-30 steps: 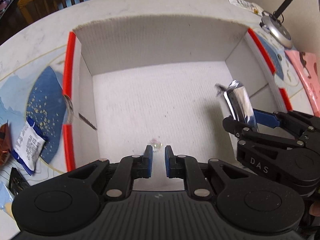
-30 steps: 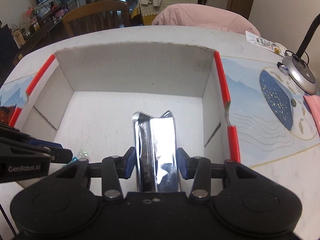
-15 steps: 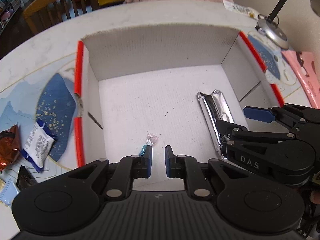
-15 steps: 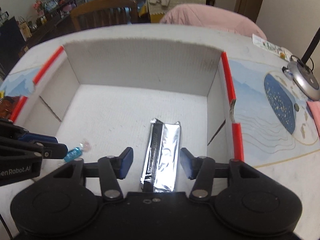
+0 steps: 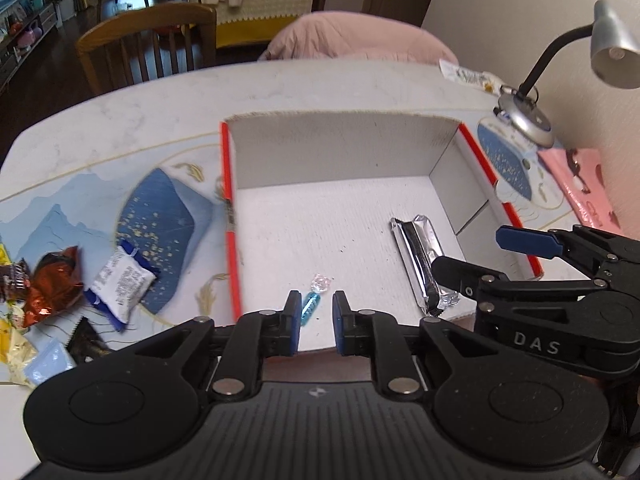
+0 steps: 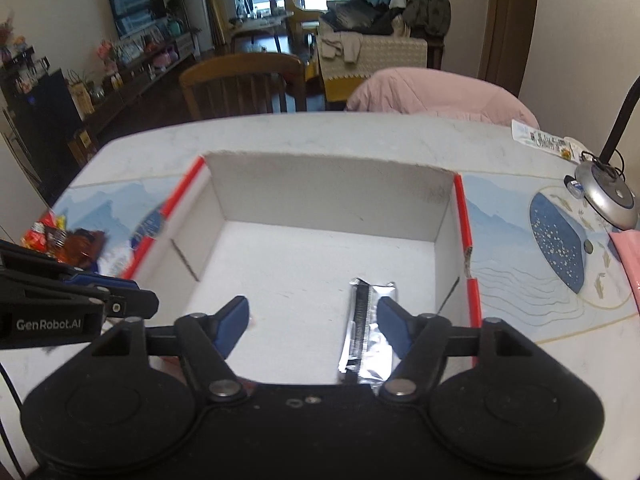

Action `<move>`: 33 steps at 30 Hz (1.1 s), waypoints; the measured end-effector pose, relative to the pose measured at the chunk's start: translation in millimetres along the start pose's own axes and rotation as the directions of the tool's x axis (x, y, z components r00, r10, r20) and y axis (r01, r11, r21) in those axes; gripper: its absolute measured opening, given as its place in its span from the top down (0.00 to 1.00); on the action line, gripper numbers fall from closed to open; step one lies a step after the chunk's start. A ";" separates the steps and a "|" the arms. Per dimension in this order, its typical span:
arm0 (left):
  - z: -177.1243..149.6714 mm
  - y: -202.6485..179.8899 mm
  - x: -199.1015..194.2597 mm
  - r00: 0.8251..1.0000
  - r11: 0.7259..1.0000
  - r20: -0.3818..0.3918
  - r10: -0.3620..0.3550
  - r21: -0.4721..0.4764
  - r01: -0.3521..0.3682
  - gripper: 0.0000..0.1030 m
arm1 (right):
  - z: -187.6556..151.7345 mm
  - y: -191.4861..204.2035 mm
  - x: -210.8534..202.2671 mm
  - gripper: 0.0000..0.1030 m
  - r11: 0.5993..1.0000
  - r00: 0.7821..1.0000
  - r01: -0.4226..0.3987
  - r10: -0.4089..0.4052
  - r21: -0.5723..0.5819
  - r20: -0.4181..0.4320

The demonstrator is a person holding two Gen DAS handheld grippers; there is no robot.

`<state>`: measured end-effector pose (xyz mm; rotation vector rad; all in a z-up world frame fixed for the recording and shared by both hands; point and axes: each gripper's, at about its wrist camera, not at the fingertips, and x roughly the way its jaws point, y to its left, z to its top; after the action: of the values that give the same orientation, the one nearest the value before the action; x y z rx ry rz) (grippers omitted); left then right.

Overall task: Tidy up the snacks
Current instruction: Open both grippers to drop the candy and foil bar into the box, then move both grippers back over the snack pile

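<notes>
— Over the near edge of the cardboard box, from the left wrist camera, what do you make out?

— The left hand-held gripper has its jaws only slightly apart and just opening. A small blue candy lies on the box floor and shows in the gap between the blue pads; I cannot tell that they press on it, and it looks to be lying flat on the cardboard.

— And the silver one?

— The silver snack bar lies on the box floor toward the right wall, pointing away from us. The right hand-held gripper hangs over its near end with jaws spread, not touching it.

— Anything outside the box?

— On the table, left of the box, a white and blue packet and a red-brown packet sit among other loose snacks. A desk lamp stands at the far right.

— Now the right wrist camera?

— Same box with its red-edged sides. The right hand-held gripper is opening wide; the silver snack bar lies flat just inside the right pad, with free space to the left pad. The left hand-held gripper comes in from the left edge, over the box's near left corner, its jaws nearly together. The snack pile lies beyond it on the table.
</notes>
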<state>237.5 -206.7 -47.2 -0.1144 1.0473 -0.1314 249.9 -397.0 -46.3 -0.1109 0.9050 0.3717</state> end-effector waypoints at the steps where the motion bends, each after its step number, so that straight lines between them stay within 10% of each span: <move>1: -1.9 3.6 -5.0 1.000 1.000 0.010 0.000 -0.001 0.000 0.79 | -0.8 5.2 -3.9 0.28 1.000 1.000 -0.003 0.003 0.000 0.008; 11: -25.4 55.9 -48.3 0.998 0.999 0.063 -0.030 -0.015 0.031 0.71 | -0.9 65.6 -29.1 0.14 1.000 0.997 -0.029 0.029 -0.005 0.064; 15: -35.1 86.2 -65.0 0.995 0.999 0.102 -0.023 -0.039 0.027 0.41 | -2.7 94.9 -33.0 0.11 0.999 0.995 -0.044 0.045 -0.011 0.084; 33: -75.1 225.2 -105.7 0.979 0.988 0.182 0.087 -0.140 -0.062 0.28 | -13.3 199.5 -13.1 0.00 0.990 0.988 -0.114 0.121 -0.084 0.094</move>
<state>132.2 30.1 -29.3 -0.2052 0.8704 0.0183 160.7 -218.2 -32.0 -0.1103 0.8009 0.5183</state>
